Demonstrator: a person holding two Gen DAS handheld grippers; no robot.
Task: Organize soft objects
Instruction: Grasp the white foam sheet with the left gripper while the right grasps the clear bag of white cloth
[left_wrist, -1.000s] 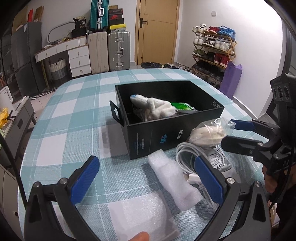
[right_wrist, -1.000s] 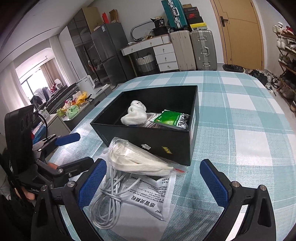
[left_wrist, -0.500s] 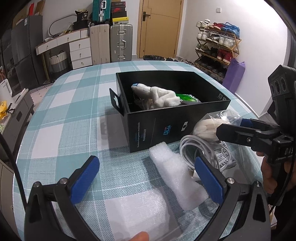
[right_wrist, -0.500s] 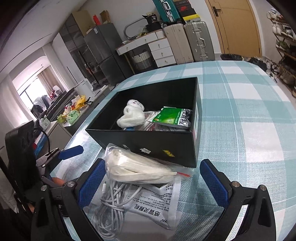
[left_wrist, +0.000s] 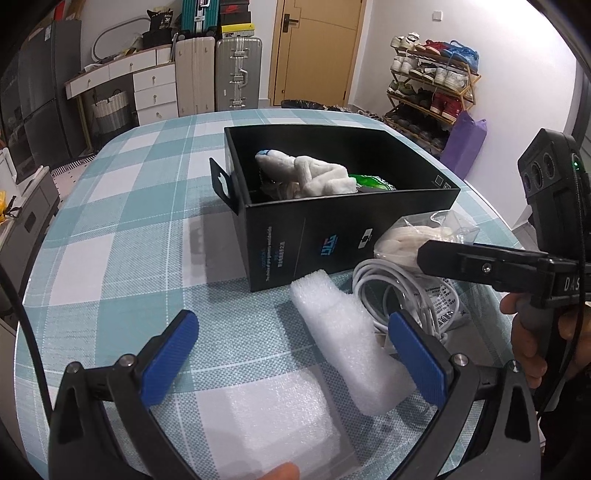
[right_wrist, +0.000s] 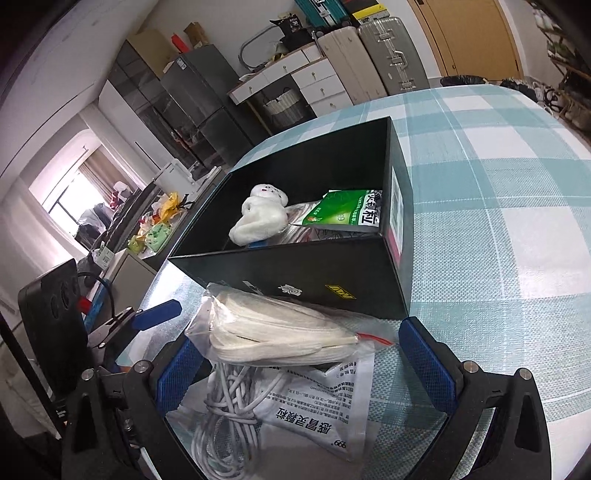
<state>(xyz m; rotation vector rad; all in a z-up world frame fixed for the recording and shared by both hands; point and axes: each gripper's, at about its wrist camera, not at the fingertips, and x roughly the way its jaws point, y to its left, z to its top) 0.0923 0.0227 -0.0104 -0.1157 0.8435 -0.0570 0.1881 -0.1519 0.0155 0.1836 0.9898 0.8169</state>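
Note:
A black box (left_wrist: 332, 240) (right_wrist: 295, 273) stands on the checked table and holds a white plush toy (left_wrist: 306, 175) (right_wrist: 260, 219) and a green packet (right_wrist: 343, 214). In front of it lie a clear bag of white masks (right_wrist: 273, 332) (left_wrist: 410, 240), a white coiled cable (right_wrist: 229, 406) (left_wrist: 388, 291), a white sachet (right_wrist: 321, 410), a white foam block (left_wrist: 343, 339) and a foam sheet (left_wrist: 269, 417). My left gripper (left_wrist: 291, 354) is open, its jaws around the foam block's near end. My right gripper (right_wrist: 306, 365) is open, its jaws either side of the mask bag.
The checked tablecloth (left_wrist: 122, 236) spreads left of the box and to its right (right_wrist: 498, 229). Suitcases (left_wrist: 236, 74), drawers and a door stand behind the table. A shoe rack (left_wrist: 428, 85) is at the right.
My right gripper has moved forward and down, so its jaws now flank the mask bag. My left gripper has edged forward toward the foam block.

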